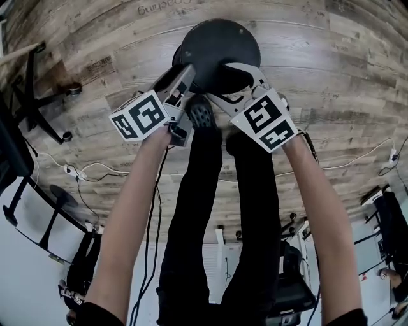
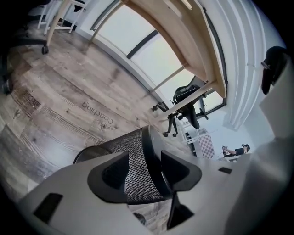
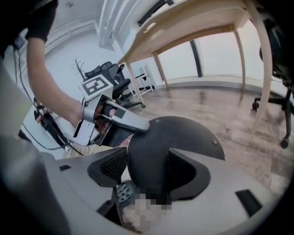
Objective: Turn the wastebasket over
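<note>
1 floor print (image 1: 171,7) is legible in the head view: "Coaching", on the wood-plank floor (image 1: 319,76) beyond the wastebasket (image 1: 220,48). Wastebasket: black, solid round base facing up, just ahead of a shoe (image 1: 201,114). Left gripper (image 1: 183,79) and right gripper (image 1: 223,81) sit at its near edge. Left gripper view: jaws wide, black mesh wall and rim band in the gap; desk (image 2: 183,41), office chair (image 2: 188,98) behind. Right gripper view: jaws wide, base between them; white walls behind.
</note>
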The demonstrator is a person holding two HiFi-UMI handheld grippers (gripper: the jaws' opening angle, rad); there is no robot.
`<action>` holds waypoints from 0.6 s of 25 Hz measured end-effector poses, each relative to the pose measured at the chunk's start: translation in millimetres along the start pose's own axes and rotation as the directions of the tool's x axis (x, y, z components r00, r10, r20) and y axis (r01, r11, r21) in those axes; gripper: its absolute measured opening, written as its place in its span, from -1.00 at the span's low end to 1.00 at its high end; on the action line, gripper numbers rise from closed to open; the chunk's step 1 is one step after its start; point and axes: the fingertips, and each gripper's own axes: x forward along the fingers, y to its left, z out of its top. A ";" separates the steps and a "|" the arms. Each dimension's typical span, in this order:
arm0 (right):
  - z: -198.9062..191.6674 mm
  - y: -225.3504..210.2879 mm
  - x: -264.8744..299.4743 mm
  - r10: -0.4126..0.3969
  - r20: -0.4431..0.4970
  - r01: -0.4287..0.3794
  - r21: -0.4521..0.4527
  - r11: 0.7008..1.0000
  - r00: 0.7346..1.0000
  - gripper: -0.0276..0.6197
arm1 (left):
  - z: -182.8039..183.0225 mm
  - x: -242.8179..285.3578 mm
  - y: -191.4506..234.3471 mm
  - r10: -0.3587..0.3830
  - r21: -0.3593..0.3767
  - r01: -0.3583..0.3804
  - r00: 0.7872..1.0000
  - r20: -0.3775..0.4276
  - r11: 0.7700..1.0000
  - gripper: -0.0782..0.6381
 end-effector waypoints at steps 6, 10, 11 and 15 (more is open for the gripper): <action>-22.8 -73.1 -27.9 -0.331 -0.006 0.320 0.273 0.907 0.944 -0.01 | -6.6 -5.8 18.3 0.000 -0.038 0.002 0.999 0.052 0.999 -0.16; -61.8 -92.3 -21.4 -0.291 -0.104 0.305 0.461 0.833 0.951 0.02 | -9.9 -5.9 30.7 0.022 -0.030 -0.019 0.996 0.085 0.999 -0.18; -63.0 -92.3 -19.5 -0.275 -0.102 0.289 0.482 0.827 0.956 0.01 | -11.3 -3.3 32.4 0.026 -0.023 -0.024 0.997 0.075 0.999 -0.19; -63.8 -91.5 -14.2 -0.248 -0.109 0.269 0.494 0.827 0.963 -0.12 | -28.4 7.9 36.5 0.080 0.054 -0.080 0.997 -0.010 0.995 -0.20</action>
